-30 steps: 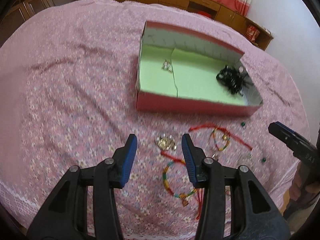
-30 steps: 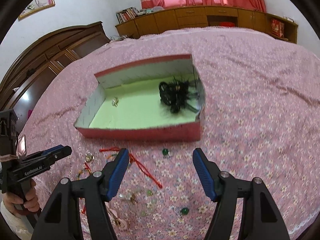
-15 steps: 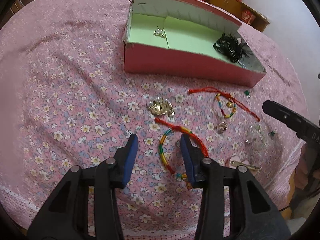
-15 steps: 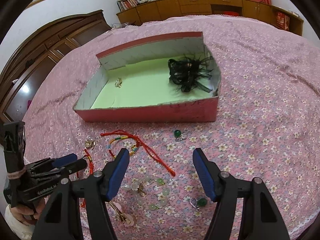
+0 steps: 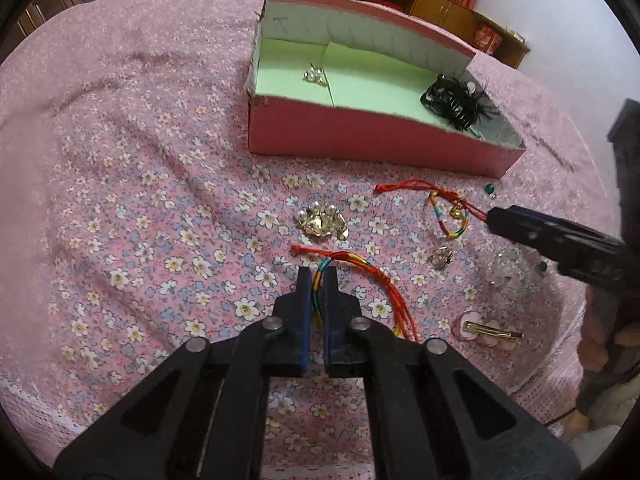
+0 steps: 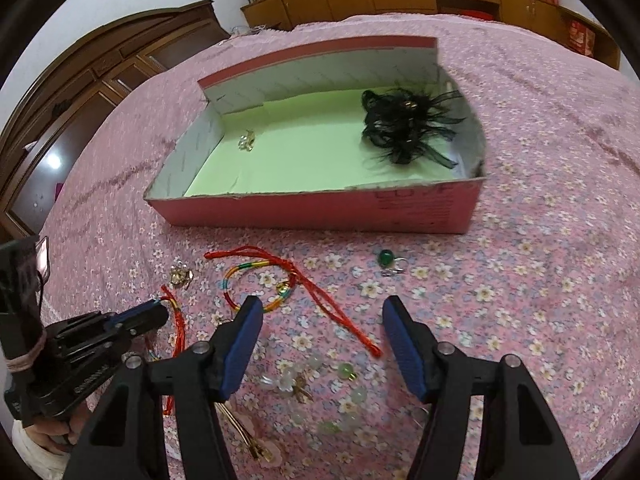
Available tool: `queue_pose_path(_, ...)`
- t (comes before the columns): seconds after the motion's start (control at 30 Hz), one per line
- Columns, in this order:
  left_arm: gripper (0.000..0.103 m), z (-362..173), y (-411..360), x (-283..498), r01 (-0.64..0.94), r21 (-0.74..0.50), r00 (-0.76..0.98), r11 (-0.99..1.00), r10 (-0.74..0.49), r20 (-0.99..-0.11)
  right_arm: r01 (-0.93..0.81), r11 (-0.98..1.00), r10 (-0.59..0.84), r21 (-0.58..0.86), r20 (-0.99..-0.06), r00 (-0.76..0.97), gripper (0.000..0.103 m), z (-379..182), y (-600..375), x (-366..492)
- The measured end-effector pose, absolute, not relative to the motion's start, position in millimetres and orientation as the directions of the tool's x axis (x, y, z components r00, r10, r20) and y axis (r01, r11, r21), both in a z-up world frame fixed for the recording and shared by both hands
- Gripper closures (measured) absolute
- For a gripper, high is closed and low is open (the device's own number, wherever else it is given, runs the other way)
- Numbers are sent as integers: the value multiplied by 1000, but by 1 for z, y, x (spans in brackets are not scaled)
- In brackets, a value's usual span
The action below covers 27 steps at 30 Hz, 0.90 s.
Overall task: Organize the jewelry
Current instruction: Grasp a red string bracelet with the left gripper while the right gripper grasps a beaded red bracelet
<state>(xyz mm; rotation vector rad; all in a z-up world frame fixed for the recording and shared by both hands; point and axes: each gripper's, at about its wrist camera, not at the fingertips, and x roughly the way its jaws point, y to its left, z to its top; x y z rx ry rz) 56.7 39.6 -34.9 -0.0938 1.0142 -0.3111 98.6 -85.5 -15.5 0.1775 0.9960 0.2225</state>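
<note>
My left gripper (image 5: 318,276) is shut on a red and rainbow cord bracelet (image 5: 360,264) lying on the flowered pink cloth; it also shows in the right wrist view (image 6: 160,314). My right gripper (image 6: 322,312) is open and empty, above a second rainbow bracelet with red cord (image 6: 280,276). The pink box with green lining (image 5: 380,148) holds a black feather hairpiece (image 5: 456,102) and a small silver piece (image 5: 314,76).
Loose on the cloth: a gold pearl brooch (image 5: 322,222), a green bead earring (image 6: 386,258), a clear and green bead string (image 6: 320,384), a gold hair clip on a pink flower (image 5: 486,330), a small ring (image 5: 440,258). Wooden cabinets stand behind.
My left gripper has moved forward and closed on the red and rainbow bracelet. My right gripper has dropped lower and nearer the box, still open.
</note>
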Motion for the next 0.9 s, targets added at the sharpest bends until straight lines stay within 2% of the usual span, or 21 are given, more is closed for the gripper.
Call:
queue_pose_path(0.2, 103, -19, 43, 51, 229, -229, 511, 946, -317, -799, -127, 959, 281, 252, -817, 503, 45, -25, -75, 113)
queue_pose_path(0.27, 103, -15, 43, 49, 232, -226, 519, 946, -317, -794, -131, 958, 285, 253, -819, 498, 54, -27, -73, 118)
queue_pose_path(0.33, 103, -13, 43, 48, 234, -223, 522, 946, -316, -793, -139, 955, 295, 261, -819, 493, 57, -29, -72, 121)
queue_pose_path(0.4, 103, -12, 43, 46, 236, -222, 523, 946, -316, -792, -148, 953, 304, 265, -817, 491, 64, -32, -69, 122)
queue_pose_path(0.47, 103, -9, 43, 44, 238, -222, 525, 946, -317, -790, -155, 952, 306, 264, -818, 488, 78, -35, -66, 123)
queue_pose_path(0.53, 103, -7, 41, 44, 239, -217, 530, 946, -314, -788, -164, 950, 313, 266, -816, 487, 86, -36, -66, 122)
queue_pose_path(0.9, 103, 14, 36, 38, 256, -210, 557, 944, -321, -766, -183, 922, 386, 342, -754, 532, 88, -16, -81, 101)
